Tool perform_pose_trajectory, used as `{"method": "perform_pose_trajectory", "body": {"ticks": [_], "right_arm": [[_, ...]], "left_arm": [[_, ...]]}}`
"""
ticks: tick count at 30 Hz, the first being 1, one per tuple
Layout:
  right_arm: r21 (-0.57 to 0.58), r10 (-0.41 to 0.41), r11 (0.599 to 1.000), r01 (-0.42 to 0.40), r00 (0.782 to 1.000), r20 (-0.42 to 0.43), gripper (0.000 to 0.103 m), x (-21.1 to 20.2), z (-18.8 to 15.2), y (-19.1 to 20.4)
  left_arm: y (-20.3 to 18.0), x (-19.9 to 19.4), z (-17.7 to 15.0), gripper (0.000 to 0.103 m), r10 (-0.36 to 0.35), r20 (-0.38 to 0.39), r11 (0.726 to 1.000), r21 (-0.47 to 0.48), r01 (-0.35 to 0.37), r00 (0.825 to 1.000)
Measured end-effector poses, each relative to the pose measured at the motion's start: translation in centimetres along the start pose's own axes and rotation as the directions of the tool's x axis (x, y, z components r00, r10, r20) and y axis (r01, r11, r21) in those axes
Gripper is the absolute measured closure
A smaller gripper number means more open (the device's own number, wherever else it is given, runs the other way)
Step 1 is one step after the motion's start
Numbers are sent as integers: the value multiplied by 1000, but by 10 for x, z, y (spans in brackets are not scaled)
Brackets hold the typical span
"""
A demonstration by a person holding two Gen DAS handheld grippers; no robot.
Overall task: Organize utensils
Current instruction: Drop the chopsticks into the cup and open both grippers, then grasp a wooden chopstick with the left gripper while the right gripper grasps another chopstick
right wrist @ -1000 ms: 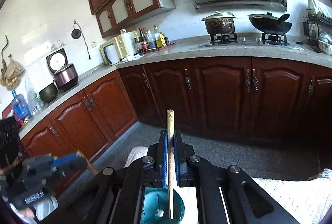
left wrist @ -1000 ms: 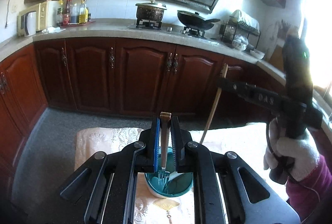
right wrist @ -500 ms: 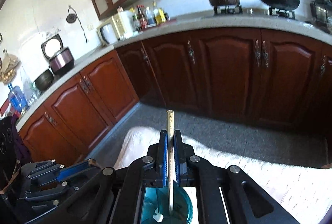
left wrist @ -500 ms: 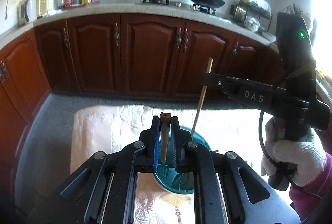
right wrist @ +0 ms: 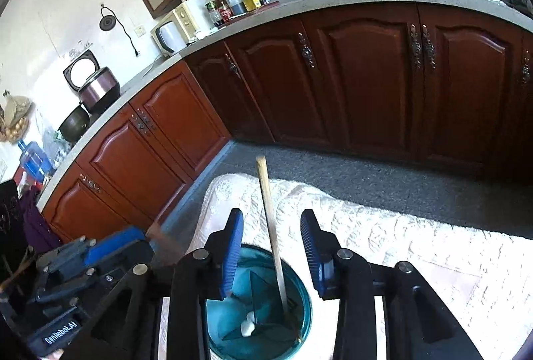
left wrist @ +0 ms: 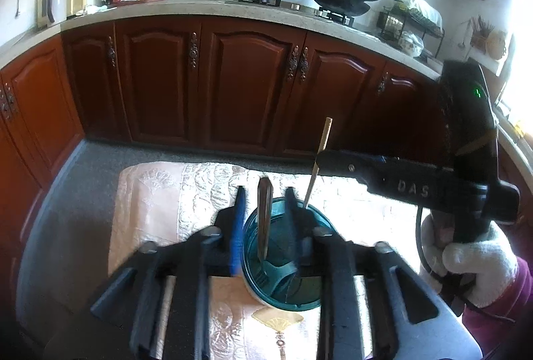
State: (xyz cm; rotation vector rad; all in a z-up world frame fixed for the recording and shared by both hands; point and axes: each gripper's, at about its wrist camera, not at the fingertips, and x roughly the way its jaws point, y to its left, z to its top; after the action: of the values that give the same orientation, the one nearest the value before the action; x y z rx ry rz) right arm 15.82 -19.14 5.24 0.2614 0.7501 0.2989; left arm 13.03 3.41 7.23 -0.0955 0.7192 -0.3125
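— Where do the utensils stand?

— Both are in the teal holder (left wrist: pixel 283 260) on the pale patterned cloth (left wrist: pixel 150 210). The fork (left wrist: pixel 265 223) stands tines down in one compartment; the chopstick (right wrist: pixel 271 226) leans in another, tip at the bottom.

— And the left gripper (left wrist: pixel 265 203)?

— Its jaws have just been opening. They stand spread, the fork handle between them, pads clear of it.

— The right gripper (right wrist: pixel 271 226)?

— Same: jaws just opened, spread either side of the chopstick, not touching it. A white-gloved hand (left wrist: pixel 466 263) holds that gripper, seen from the left.
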Motion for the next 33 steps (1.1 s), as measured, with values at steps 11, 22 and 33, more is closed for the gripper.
{"method": "perform_pose_trajectory", "body": {"ticks": [11,22,33], "right_arm": [[12,-42,999,42,999,4,68,-35,-31,-2],[40,-97,995,96,994,42,63,-89,-73,-1],[63,-173,983,170,984,39,61,-127,-117,-12]], "left_arm": [[-9,-15,-12,58,13,18,1000,-6,-13,1000],[-43,-30,-40,46,32,31,999,38,-33,999],[-84,-33,-73,39,-24,-8,997,76,24,1000]]}}
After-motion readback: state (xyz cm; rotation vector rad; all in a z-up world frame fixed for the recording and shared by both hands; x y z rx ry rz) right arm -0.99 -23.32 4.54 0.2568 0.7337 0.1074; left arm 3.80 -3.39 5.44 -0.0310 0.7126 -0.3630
